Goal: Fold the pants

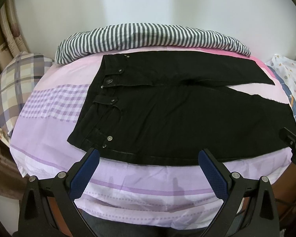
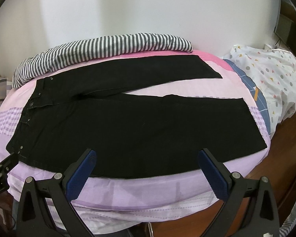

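Black pants [image 1: 167, 114] flat, beyond open left gripper [image 1: 148, 154]

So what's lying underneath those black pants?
The black pants lie flat on a pink and purple bedsheet, checked in places, which shows all round them and between the two legs. Whatever pattern runs directly beneath the pants is covered.

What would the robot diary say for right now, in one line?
stage: before first fold | pants: flat on bed, legs spread | left gripper: open, empty | right gripper: open, empty
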A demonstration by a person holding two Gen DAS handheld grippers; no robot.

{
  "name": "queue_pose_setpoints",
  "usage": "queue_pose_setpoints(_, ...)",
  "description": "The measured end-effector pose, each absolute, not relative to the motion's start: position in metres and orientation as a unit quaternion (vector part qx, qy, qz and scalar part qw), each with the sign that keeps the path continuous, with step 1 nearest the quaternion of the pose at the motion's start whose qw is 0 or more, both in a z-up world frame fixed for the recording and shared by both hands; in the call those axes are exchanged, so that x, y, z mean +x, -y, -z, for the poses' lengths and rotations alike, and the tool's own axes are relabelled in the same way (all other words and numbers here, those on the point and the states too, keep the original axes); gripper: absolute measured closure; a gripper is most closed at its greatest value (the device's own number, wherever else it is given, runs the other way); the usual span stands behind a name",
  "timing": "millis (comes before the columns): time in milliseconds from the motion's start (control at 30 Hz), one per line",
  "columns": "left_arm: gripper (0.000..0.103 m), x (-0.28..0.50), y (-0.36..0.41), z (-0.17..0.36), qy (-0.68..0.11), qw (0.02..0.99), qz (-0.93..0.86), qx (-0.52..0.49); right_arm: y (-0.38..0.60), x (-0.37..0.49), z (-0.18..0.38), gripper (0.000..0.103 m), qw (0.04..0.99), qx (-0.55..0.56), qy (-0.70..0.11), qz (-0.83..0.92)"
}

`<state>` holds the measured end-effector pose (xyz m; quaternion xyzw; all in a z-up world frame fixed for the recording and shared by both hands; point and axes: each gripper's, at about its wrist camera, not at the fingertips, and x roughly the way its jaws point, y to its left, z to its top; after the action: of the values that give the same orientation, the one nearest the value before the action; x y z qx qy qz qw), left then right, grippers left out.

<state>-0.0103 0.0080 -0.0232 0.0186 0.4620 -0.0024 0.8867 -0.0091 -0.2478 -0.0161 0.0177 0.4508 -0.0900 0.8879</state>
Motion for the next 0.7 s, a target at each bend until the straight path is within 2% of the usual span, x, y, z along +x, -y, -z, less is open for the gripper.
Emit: queue_pose_setpoints(700, 0.003, -0.015, 0.001, 0.020, -0.452, 0.891, 0.000, 0.030, 0.260, -0.015, 0.009, 0.001, 0.896, 0.018, -0.431, 0.104)
